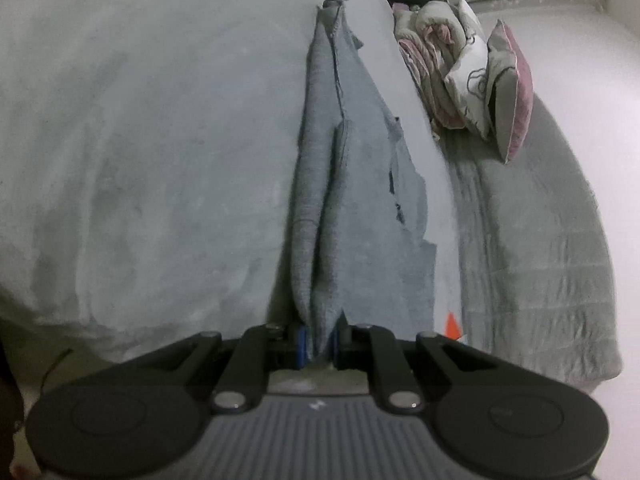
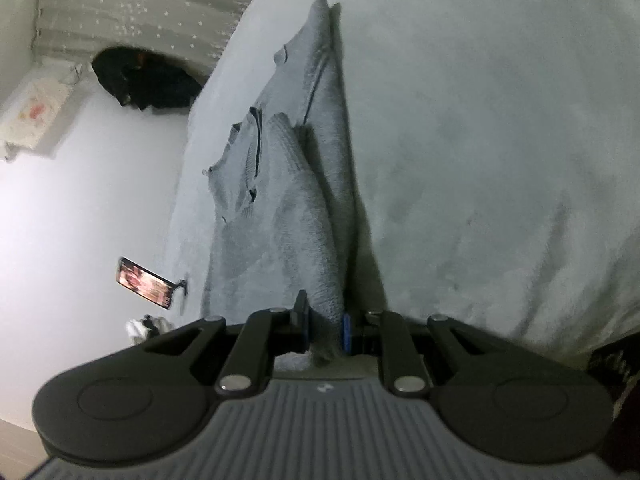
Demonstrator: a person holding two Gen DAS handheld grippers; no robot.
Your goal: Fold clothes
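Hanging between the two grippers is a grey knitted top [image 1: 352,184]; it is pulled out long over a pale bed sheet [image 1: 140,160], and its far end reaches close to the edge of the bed. The left gripper [image 1: 319,344] is nearly closed; its blue pads [image 1: 303,346] pinch one bunched end of the top, and the cloth runs away from it in two thick folds. The right gripper [image 2: 326,330] is nearly closed too; its pads press on the other bunched end of the top [image 2: 280,208], with a little tail of cloth poking out behind them. Some thin dark lines show on the flat part of the top; they may be seams or trim, but the picture is too blurry to be sure.

Beyond the top, in the left view, a heap of pink and white pillows [image 1: 468,80] sits past the edge of the sheet; a grey quilted blanket [image 1: 540,240] lies below them, and a small orange thing [image 1: 453,326] peeks out beside the gripper. In the right view, a phone [image 2: 145,283] with a lit screen stands beside the bed; a dark bundle [image 2: 148,80] lies far off near a curtain with little stars [image 2: 140,4].
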